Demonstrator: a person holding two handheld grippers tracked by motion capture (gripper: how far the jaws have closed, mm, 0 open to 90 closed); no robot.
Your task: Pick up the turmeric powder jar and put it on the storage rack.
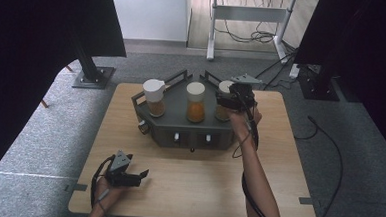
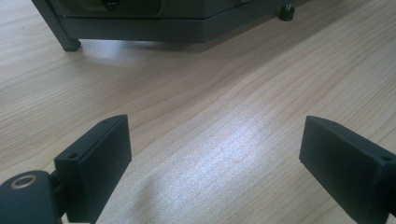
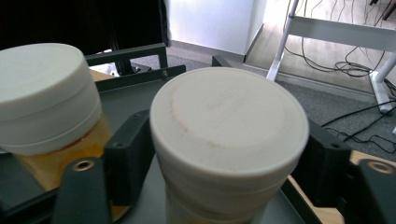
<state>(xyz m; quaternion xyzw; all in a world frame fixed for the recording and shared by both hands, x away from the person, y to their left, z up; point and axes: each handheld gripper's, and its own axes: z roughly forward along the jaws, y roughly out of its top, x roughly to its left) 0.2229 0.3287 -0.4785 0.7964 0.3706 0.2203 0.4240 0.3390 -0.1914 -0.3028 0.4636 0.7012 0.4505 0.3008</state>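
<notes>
The left gripper (image 2: 215, 163) points low across a pale wooden tabletop with fine grain (image 2: 210, 93). Its two black, blocky jaws rise from the bottom corners and stand wide apart, with nothing but bare wood and a soft patch of reflected light between them. Well ahead, along the top edge, sits the lower part of a dark grey metal rack (image 2: 154, 28), standing on a short leg at the left and a small black foot (image 2: 286, 12) at the right.

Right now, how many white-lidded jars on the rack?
3: left jar at the rack's left end, middle jar at centre, right jar at the right end, between the right tool's jaws.
</notes>
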